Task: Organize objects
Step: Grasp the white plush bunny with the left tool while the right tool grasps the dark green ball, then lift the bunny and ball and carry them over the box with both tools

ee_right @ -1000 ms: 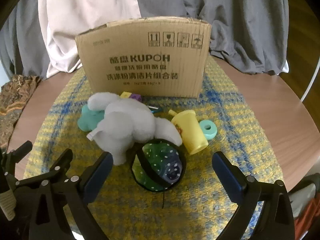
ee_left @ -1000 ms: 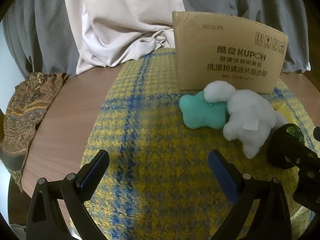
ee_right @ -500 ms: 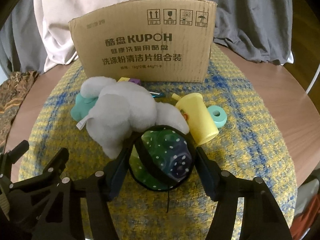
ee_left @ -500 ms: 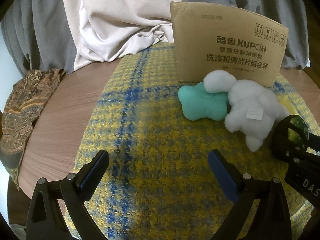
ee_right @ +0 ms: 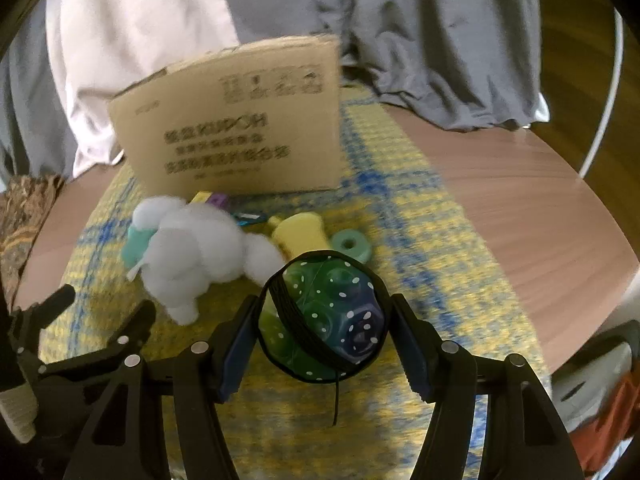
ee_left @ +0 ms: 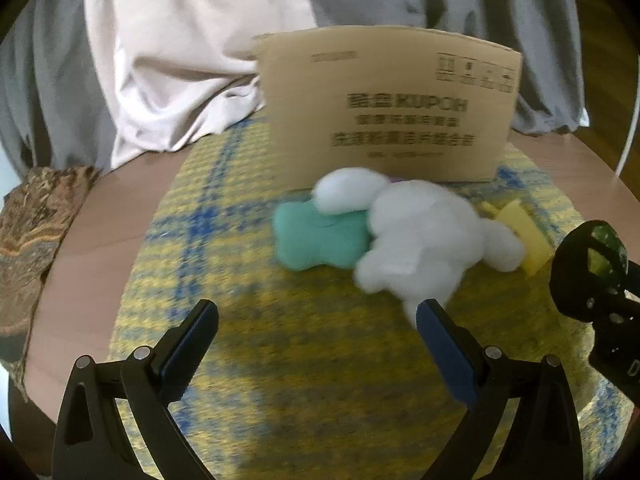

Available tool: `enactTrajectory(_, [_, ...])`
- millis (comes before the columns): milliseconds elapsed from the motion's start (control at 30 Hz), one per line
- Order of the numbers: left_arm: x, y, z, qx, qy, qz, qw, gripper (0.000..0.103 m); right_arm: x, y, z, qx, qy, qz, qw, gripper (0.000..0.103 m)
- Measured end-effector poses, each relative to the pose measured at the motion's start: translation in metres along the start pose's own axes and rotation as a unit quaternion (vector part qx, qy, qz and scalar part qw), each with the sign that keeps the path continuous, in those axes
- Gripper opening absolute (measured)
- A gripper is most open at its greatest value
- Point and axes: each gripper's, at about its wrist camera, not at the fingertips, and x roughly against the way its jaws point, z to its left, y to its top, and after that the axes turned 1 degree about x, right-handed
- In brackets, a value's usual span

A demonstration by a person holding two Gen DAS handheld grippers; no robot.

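On the yellow-and-blue plaid cloth (ee_right: 440, 248), the cardboard box (ee_right: 240, 136) stands at twelve o'clock, the white plush toy (ee_right: 196, 256) at ten, the right gripper (ee_right: 322, 334) clamps the green-blue dotted ball (ee_right: 332, 320), and the left gripper (ee_left: 316, 344) gapes empty.

Cardboard box (ee_left: 388, 108): front face printed "KUPOH", legible though blurred; Chinese lines beneath and handling symbols at upper right unreadable.

- A round brown wooden table (ee_right: 520, 216) is seen, covered in the middle by a yellow and blue checked cloth (ee_left: 248, 280).
- Grey sheets (ee_right: 420, 40) and a pale sheet (ee_left: 192, 60) are hung behind it.
- A brown patterned cloth (ee_left: 28, 232) is laid at the left edge.
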Motion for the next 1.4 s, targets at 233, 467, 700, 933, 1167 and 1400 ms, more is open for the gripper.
enactTrajectory(233, [-0.009, 0.011, -0.025, -0.019, -0.013, -0.001, 0.9997, 0.101, 0.004, 0.005, -0.023, -0.019, -0.014, -0.008, 1.000, 0.064])
enactTrajectory(467, [-0.022, 0.016, -0.037, -0.035, -0.001, 0.002, 0.9994, 0.094, 0.005, 0.004, -0.026, -0.019, -0.014, -0.007, 1.000, 0.064])
enactTrajectory(700, [-0.035, 0.019, -0.049, -0.040, -0.021, 0.023, 0.9987, 0.068, 0.003, 0.004, -0.029, -0.017, -0.012, -0.005, 1.000, 0.064])
enactTrajectory(933, [-0.036, 0.017, -0.053, -0.048, -0.019, 0.026, 0.9983, 0.055, 0.004, 0.004, -0.034, -0.021, -0.010, -0.006, 1.000, 0.064])
enactTrajectory(1167, [-0.024, 0.019, -0.052, -0.044, -0.018, 0.016, 0.9987, 0.053, 0.008, 0.003, -0.033, -0.019, -0.005, -0.011, 1.000, 0.064])
enactTrajectory(1400, [-0.006, 0.021, -0.046, -0.037, -0.012, 0.005, 0.9992, 0.052, 0.017, 0.006, -0.032, -0.019, 0.004, -0.020, 1.000, 0.064])
